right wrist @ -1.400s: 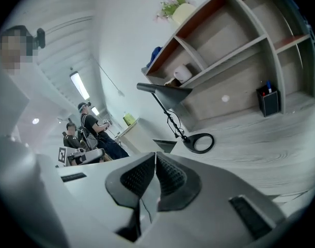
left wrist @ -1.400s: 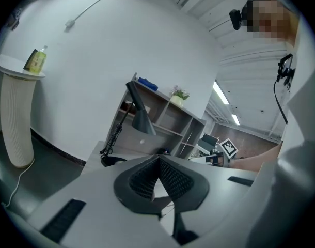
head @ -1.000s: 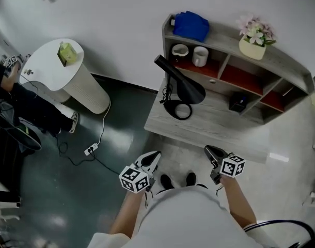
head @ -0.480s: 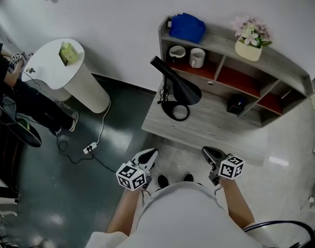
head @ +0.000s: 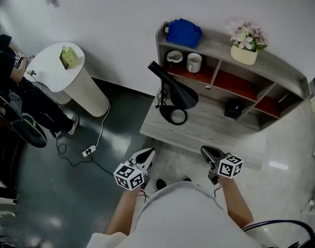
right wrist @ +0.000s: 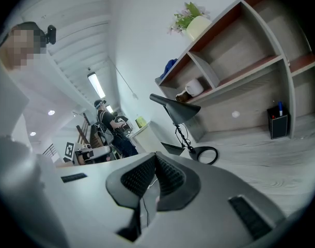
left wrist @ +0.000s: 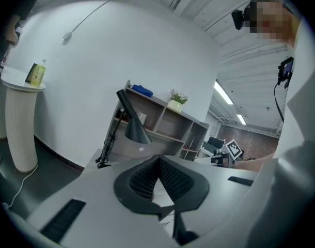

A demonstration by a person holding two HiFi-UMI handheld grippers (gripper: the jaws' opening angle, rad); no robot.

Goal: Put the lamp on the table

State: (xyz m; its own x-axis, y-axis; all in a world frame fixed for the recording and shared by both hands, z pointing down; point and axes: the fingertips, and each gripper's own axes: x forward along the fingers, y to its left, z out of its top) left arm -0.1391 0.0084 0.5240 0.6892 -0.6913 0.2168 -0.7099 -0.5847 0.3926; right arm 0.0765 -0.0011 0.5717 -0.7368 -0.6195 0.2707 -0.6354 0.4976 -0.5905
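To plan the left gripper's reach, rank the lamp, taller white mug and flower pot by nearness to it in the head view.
1. lamp, at the desk's left end.
2. taller white mug, in the left shelf compartment.
3. flower pot, on the shelf top, right side.

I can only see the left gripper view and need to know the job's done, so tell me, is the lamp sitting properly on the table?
Observer: Yes. In the head view the lamp stands upright, wholly on the table, at its left end.
Operator: Anything close to it that could get knocked?
Observer: A black pen holder stands on the table to its right, well apart from it.
Operator: And the other hand?
Observer: The right gripper is shut, with nothing between its jaws.
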